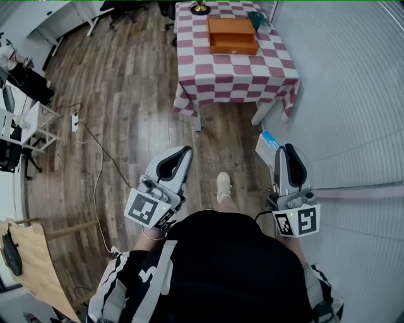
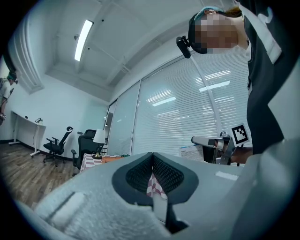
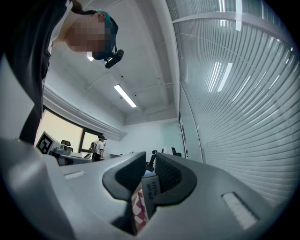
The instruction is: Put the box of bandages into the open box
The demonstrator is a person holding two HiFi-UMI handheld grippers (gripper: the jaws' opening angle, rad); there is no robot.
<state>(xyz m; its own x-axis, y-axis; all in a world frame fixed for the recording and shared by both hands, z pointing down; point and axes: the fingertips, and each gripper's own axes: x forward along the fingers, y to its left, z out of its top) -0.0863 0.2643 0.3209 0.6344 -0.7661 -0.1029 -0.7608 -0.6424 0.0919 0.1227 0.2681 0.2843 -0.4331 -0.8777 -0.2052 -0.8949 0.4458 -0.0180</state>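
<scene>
The orange open box (image 1: 232,35) lies on a table with a red-and-white checked cloth (image 1: 233,79), well ahead of me. My right gripper (image 1: 283,149) is shut on the box of bandages (image 1: 267,145), a white and blue carton held at waist height beside the blind wall. From the right gripper view the carton (image 3: 151,187) is pinched between the dark pads of that gripper (image 3: 150,161). My left gripper (image 1: 184,152) hangs at the same height, shut with nothing in it; its jaws (image 2: 152,157) meet at the tips. The left gripper view shows the bandage box (image 2: 191,152) off to the right.
A small lamp (image 1: 201,7) and a green object (image 1: 259,20) stand on the table's far end. A cable and power strip (image 1: 74,122) lie on the wood floor at left. White desks (image 1: 28,120) and office chairs (image 2: 56,146) line the left side; blinds (image 1: 353,94) close the right.
</scene>
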